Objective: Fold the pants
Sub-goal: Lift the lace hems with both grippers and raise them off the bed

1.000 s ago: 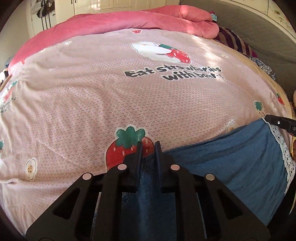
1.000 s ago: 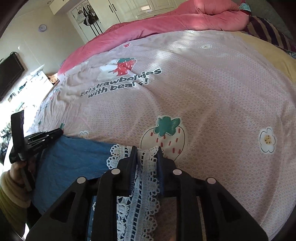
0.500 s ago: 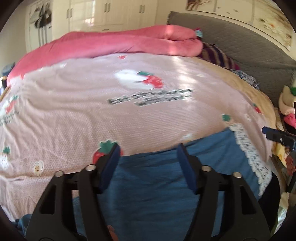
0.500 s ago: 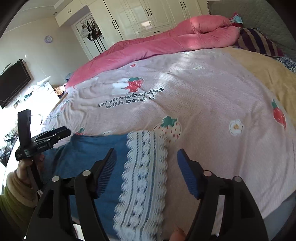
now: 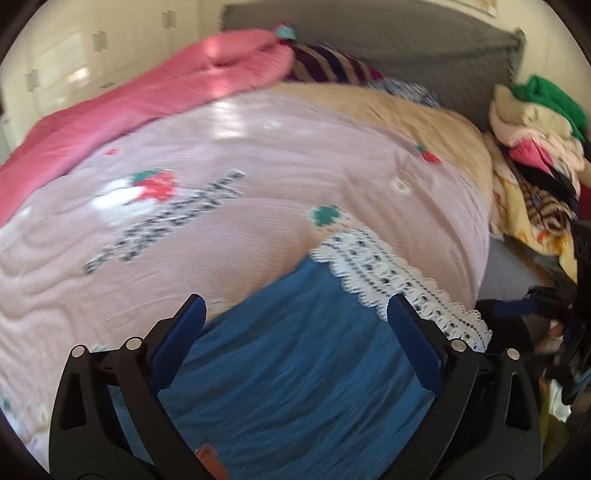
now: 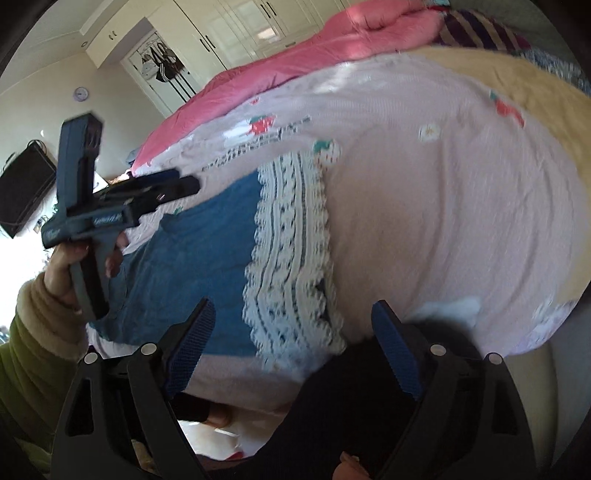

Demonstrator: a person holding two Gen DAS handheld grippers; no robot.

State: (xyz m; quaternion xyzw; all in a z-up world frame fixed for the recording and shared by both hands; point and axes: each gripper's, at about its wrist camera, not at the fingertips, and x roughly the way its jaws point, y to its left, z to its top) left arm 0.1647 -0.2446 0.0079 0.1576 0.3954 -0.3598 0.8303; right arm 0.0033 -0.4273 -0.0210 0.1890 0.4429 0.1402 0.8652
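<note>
Two grippers are counted; the left gripper (image 5: pixel 295 314) is held with jaws spread wide and nothing gripped, its blue pads (image 5: pixel 181 343) poised above the cloth; the right gripper (image 6: pixel 291 321) is likewise spread wide and empty. One pair of pants (image 5: pixel 295 369), blue with a white lace hem (image 5: pixel 391 280), is seen lying flat at the near edge of the bed, on the pink strawberry-print cover (image 5: pixel 221 155); from the right wrist, the lace band (image 6: pixel 291 251) is seen between the blue cloth and bare cover. Dark lettering is printed on the cover (image 5: pixel 166 225), too blurred to be read. Farther off, one pink quilt (image 5: pixel 147 92), one striped pillow (image 5: pixel 328 62) and one heap of clothes (image 5: pixel 535 122) are noted; white wardrobes (image 6: pixel 229 33) are seen beyond.
</note>
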